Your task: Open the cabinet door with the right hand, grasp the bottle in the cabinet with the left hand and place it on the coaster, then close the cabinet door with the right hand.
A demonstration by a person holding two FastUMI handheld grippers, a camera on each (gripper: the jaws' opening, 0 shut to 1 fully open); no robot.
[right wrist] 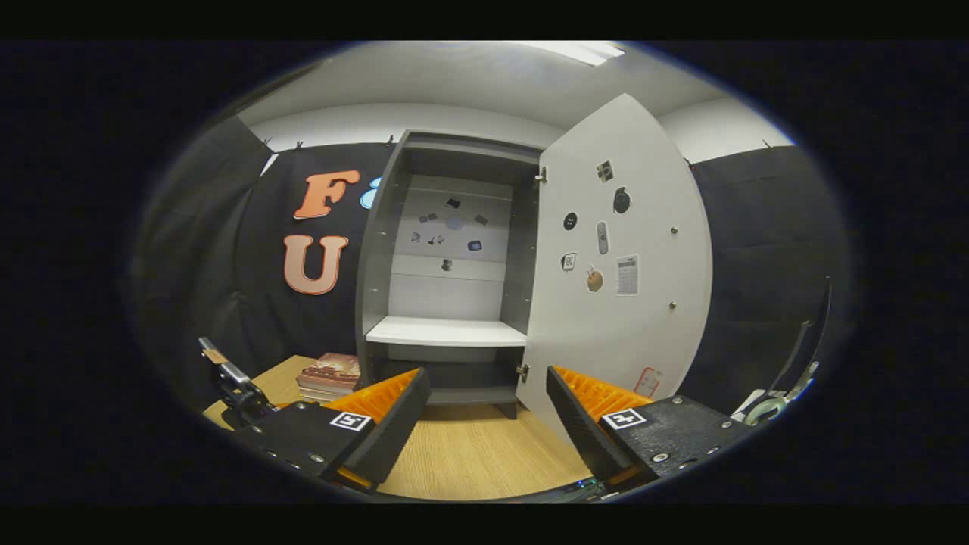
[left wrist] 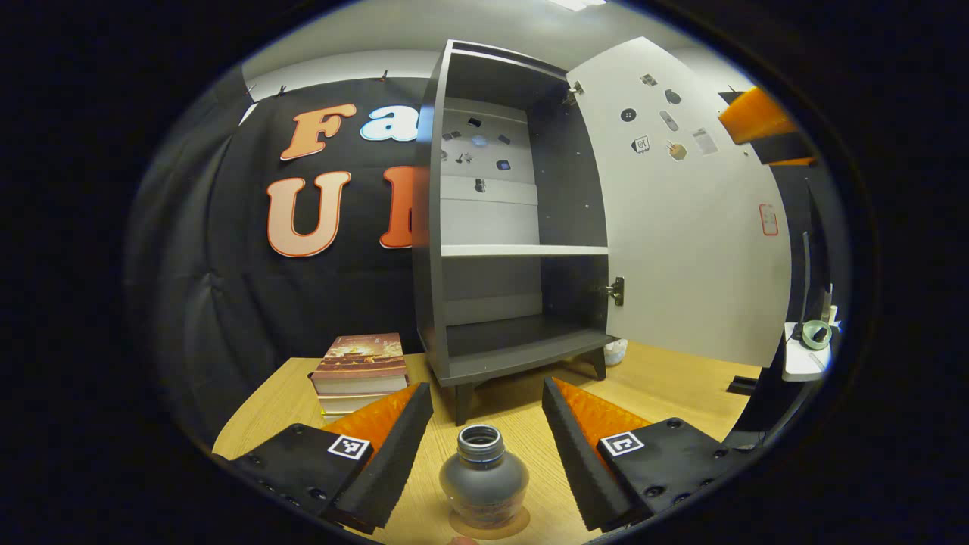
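two black foam-padded fingers of the left gripper (left wrist: 484,431) are spread wide apart in the left gripper view, and nothing is held between them. the small grey bottle with an open silver-rimmed neck (left wrist: 483,477) is seen upright in the gap between these fingers, touched by neither, and it is set on the round brown coaster (left wrist: 489,522), whose edge shows beneath its base. both rest on the light wooden table (left wrist: 666,386). just beyond the left finger a stack of books with a reddish cover (left wrist: 357,367) is laid on the table. farther ahead the tall dark grey cabinet (left wrist: 454,227) is stood on short legs, its shelves bare apart from small stickers on the back panel. its white door (left wrist: 681,250) is swung fully open to the right of the gripper.

in the right gripper view the right gripper (right wrist: 488,409) is likewise held wide open with nothing gripped. past its right finger the open door is seen close by, with the cabinet interior ahead and the books beyond the left finger.
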